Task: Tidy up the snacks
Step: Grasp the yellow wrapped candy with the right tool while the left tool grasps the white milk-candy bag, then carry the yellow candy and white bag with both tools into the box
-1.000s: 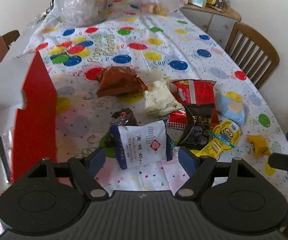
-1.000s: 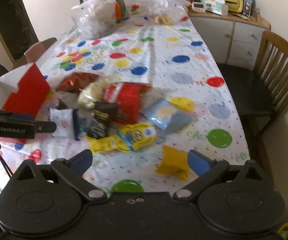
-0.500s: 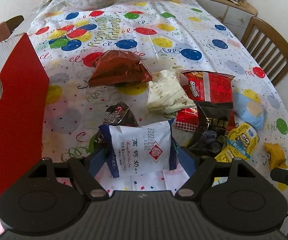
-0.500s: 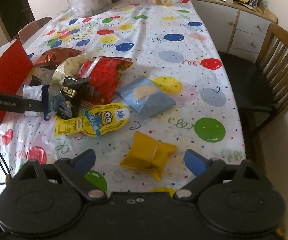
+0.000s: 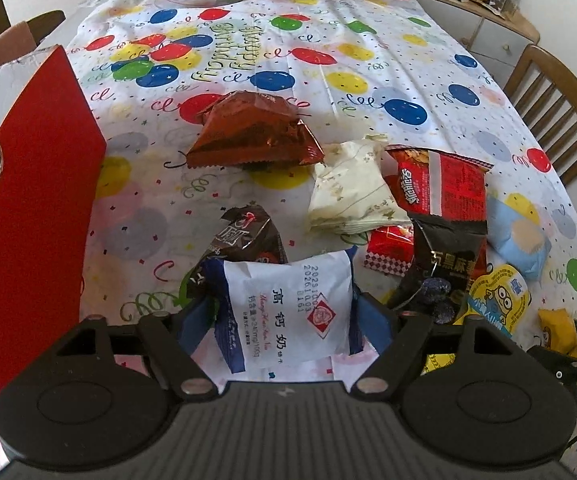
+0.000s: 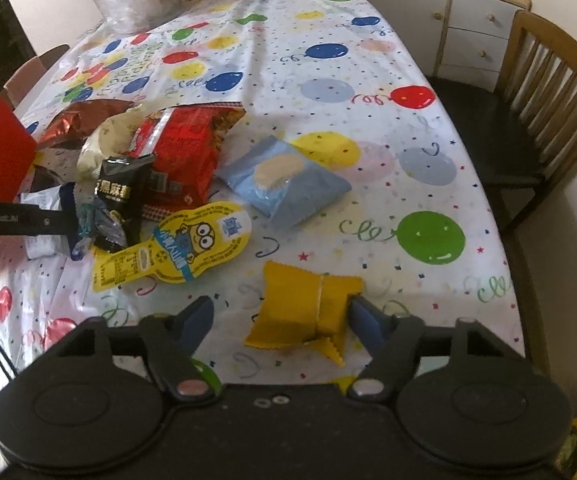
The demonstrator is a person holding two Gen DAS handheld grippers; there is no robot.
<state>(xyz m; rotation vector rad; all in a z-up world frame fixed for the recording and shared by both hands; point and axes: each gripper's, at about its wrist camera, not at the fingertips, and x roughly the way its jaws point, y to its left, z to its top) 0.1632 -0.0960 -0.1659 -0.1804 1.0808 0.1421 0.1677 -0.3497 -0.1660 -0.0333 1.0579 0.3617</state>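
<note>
Between the left gripper's jaws, the white-and-blue milk-tablet packet now sits pinched, beside the red cardboard box. Meanwhile the right gripper has closed in around the yellow foil packet on the table, jaws open; both pickups look imminent.

A table covered by a balloon-printed cloth is seen. On it are laid a brown foil packet, a cream packet, a light blue packet, a yellow cartoon pouch and a yellow packet, with a red box stood at the left edge
</note>
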